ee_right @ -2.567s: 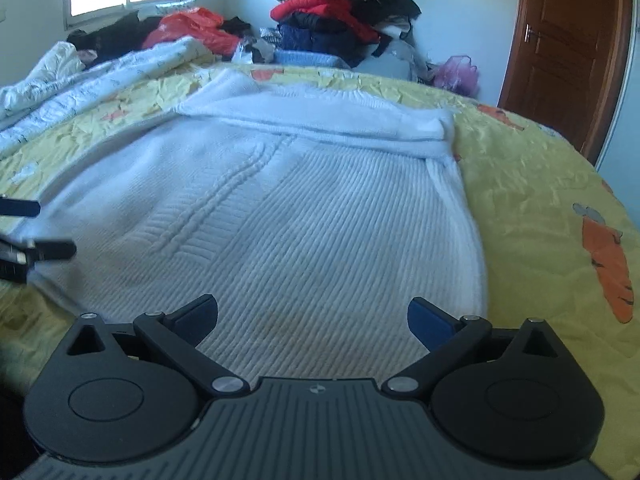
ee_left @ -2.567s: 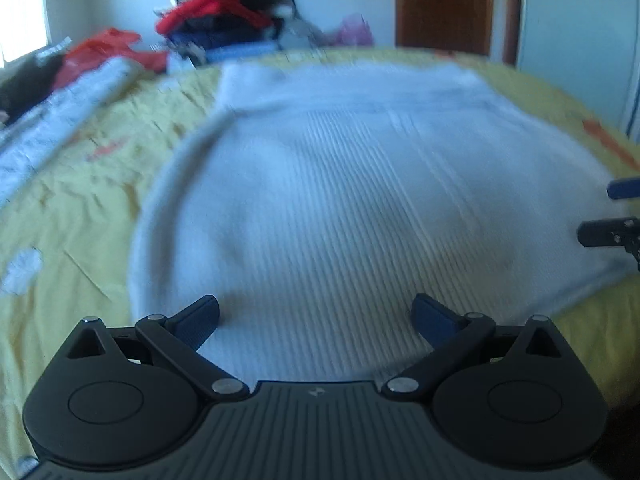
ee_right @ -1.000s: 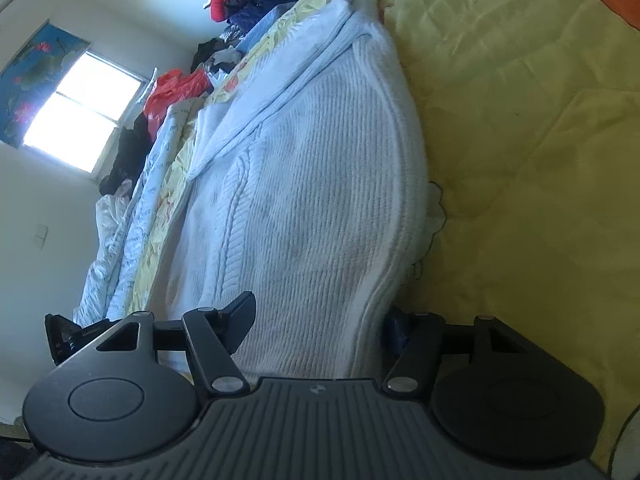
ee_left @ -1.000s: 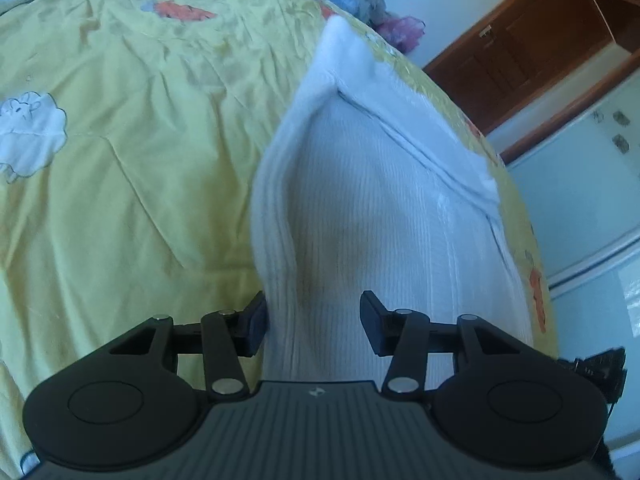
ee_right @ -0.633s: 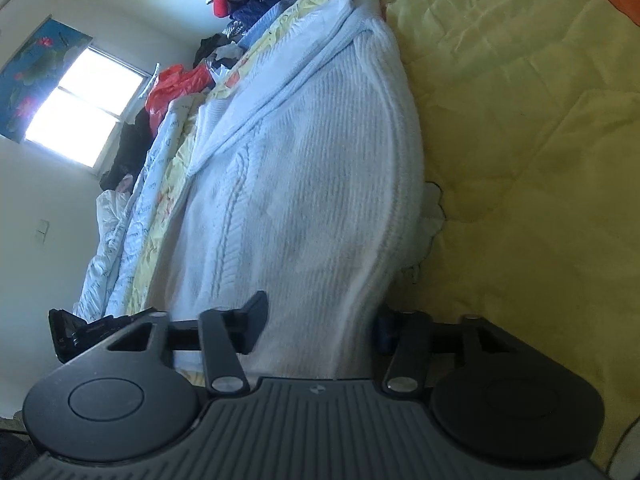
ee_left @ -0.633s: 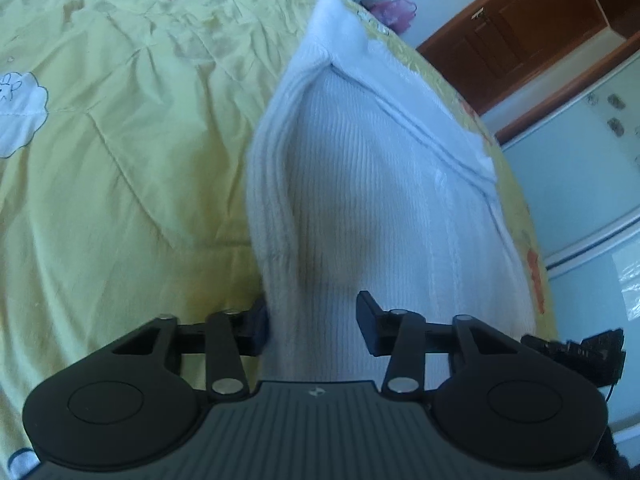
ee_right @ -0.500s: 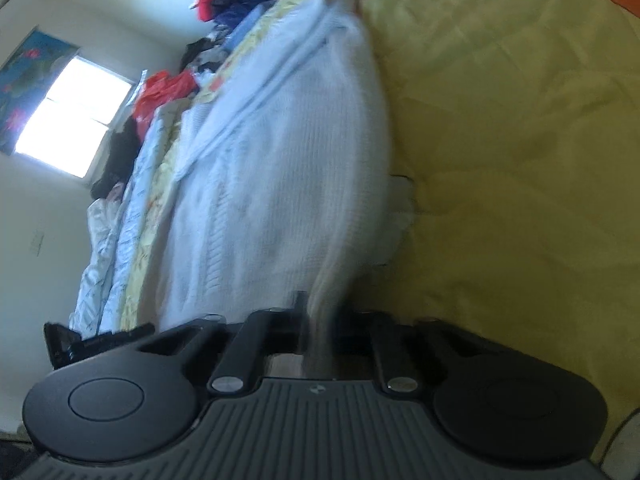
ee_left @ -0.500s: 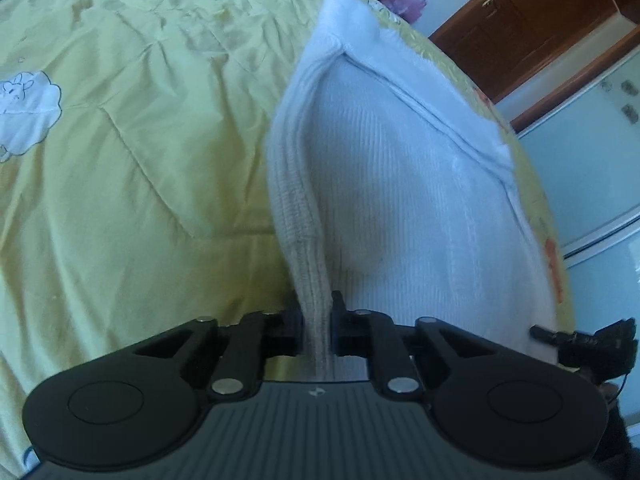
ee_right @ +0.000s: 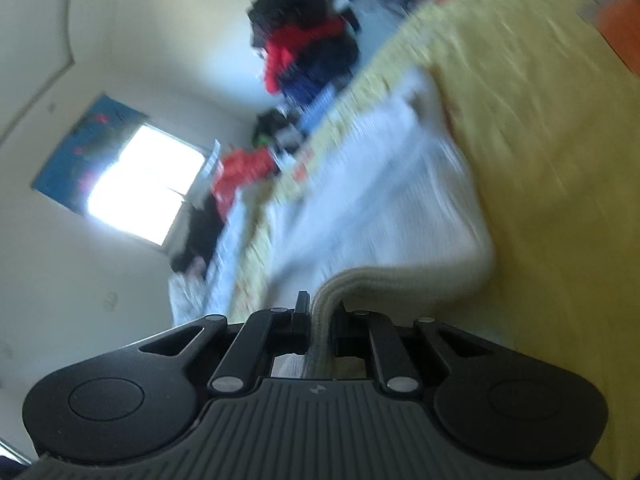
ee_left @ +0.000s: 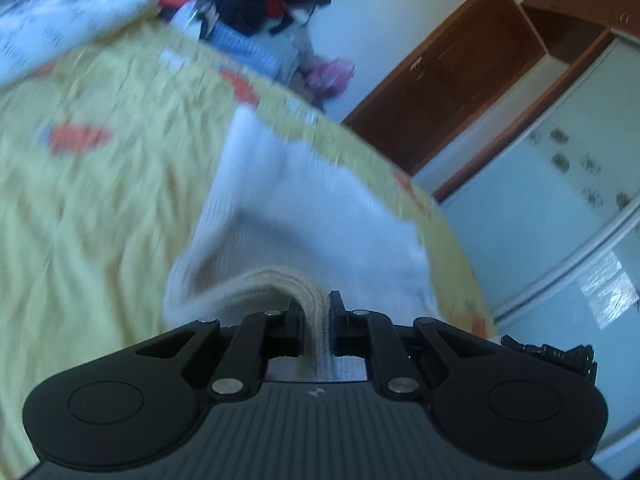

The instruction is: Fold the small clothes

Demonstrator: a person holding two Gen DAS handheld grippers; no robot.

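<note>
— What's on the yellow bedspread (ee_left: 80, 216)?
— A white knit sweater (ee_left: 304, 208), its far part lying flat, its ribbed hem raised.
— And the tongs?
— The left gripper (ee_left: 315, 322) is clenched on the hem; the right gripper (ee_right: 322, 322) is clenched on it too.

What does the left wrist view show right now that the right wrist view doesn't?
Only the left wrist view shows the brown wooden door, the pale wardrobe panels and the right gripper at its edge. Only the right wrist view shows the bright window. Both show a gripper, the left gripper in its own view, shut on the ribbed hem of the white sweater, plus the yellow bedspread and the clothes pile.
</note>
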